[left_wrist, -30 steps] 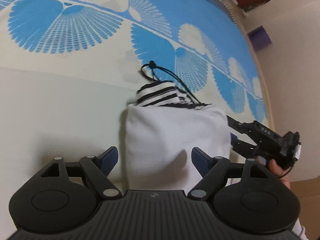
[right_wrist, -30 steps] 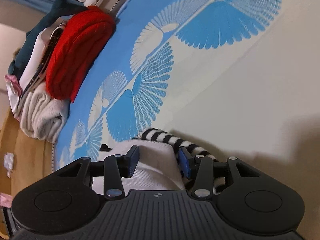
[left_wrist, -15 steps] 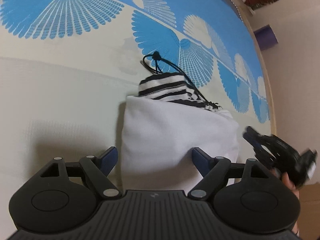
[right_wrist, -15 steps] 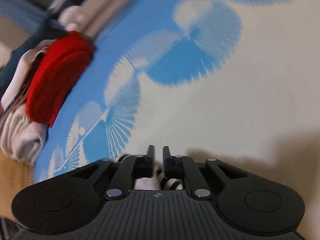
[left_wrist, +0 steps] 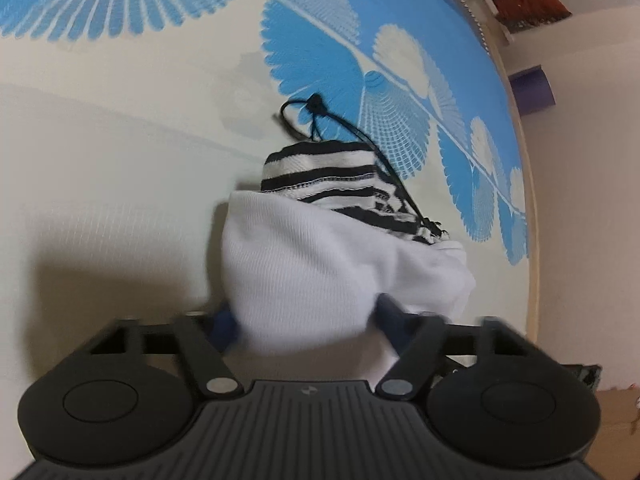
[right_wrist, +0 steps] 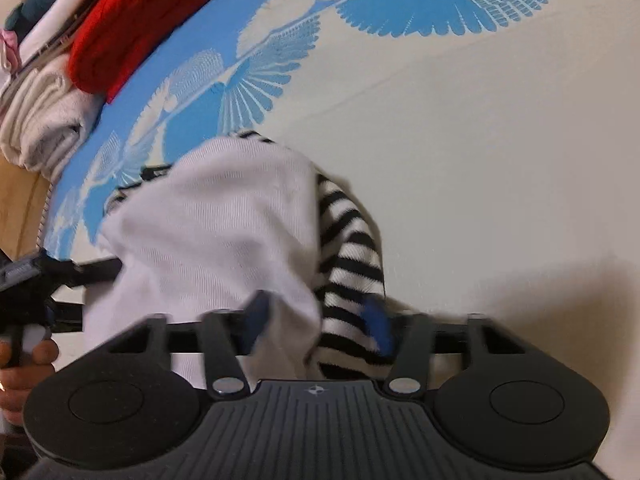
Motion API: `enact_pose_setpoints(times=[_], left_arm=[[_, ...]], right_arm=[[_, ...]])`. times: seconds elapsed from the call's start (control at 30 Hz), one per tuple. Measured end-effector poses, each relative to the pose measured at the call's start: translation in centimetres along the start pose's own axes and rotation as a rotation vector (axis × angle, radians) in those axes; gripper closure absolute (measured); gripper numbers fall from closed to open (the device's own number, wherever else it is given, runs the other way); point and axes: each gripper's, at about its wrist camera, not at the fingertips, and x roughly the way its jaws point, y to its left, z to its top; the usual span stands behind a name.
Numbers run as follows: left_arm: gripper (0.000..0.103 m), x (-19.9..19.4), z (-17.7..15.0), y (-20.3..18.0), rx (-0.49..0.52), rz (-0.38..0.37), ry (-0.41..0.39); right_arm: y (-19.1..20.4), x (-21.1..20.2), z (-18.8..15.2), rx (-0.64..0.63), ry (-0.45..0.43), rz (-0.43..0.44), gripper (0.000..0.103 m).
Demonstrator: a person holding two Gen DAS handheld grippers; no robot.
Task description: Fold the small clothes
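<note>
A small folded garment lies on the bed: a white layer [left_wrist: 320,272] on top and a black-and-white striped part [left_wrist: 332,176] sticking out beyond it, with a black drawstring [left_wrist: 316,116]. My left gripper [left_wrist: 308,320] is open, its blue pads on either side of the white cloth's near edge. My right gripper [right_wrist: 316,316] is open too, its jaws on either side of the white layer [right_wrist: 216,232] and the striped edge [right_wrist: 348,264]. The left gripper also shows in the right wrist view [right_wrist: 36,280], held by a hand.
The bed cover [left_wrist: 120,160] is cream with blue fan shapes. A stack of folded clothes, red [right_wrist: 140,20] on top of white towels [right_wrist: 40,128], sits at the far left of the bed. The bed's wooden edge [left_wrist: 532,240] runs along the right.
The right gripper was shut half a second ago and now stands open around the garment's edge. The left gripper has moved closer to the white cloth, which has bunched up.
</note>
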Motion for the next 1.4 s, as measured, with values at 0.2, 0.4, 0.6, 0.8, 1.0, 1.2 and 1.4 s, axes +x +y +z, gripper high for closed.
enact_pose_setpoints(times=[0.2, 0.4, 0.6, 0.8, 1.0, 1.2, 1.4], left_arm=[[0.065, -5.3, 0.5, -2.8, 0.133, -0.011, -0.097], [0.051, -12.7, 3.5, -1.5, 0.183, 0.03, -0.323], [0.034, -14.2, 3.8, 2.3, 0.136, 0.159, -0.311], [0.034, -11.8, 2.2, 4.5, 0.202, 0.206, -0.124], [0.032, -11.2, 1.5, 6.0, 0.203, 0.278, -0.072], [0.025, -8.8, 0.2, 6.6, 0.279, 0.399, -0.033], [0.038, -11.3, -0.8, 4.3, 0.3, 0.334, -0.133]], right_arm=[[1.6, -0.5, 0.4, 0.007, -0.053, 0.074, 0.094], [5.9, -1.6, 2.1, 0.018, -0.206, 0.285, 0.095], [9.5, 2.5, 4.4, 0.011, -0.268, 0.189, 0.095], [9.6, 6.2, 5.9, 0.049, -0.272, 0.029, 0.095], [9.8, 4.0, 4.0, 0.055, -0.279, 0.022, 0.064], [10.1, 4.3, 1.9, -0.107, -0.107, -0.023, 0.041], [9.1, 3.6, 0.7, -0.107, -0.064, -0.006, 0.041]])
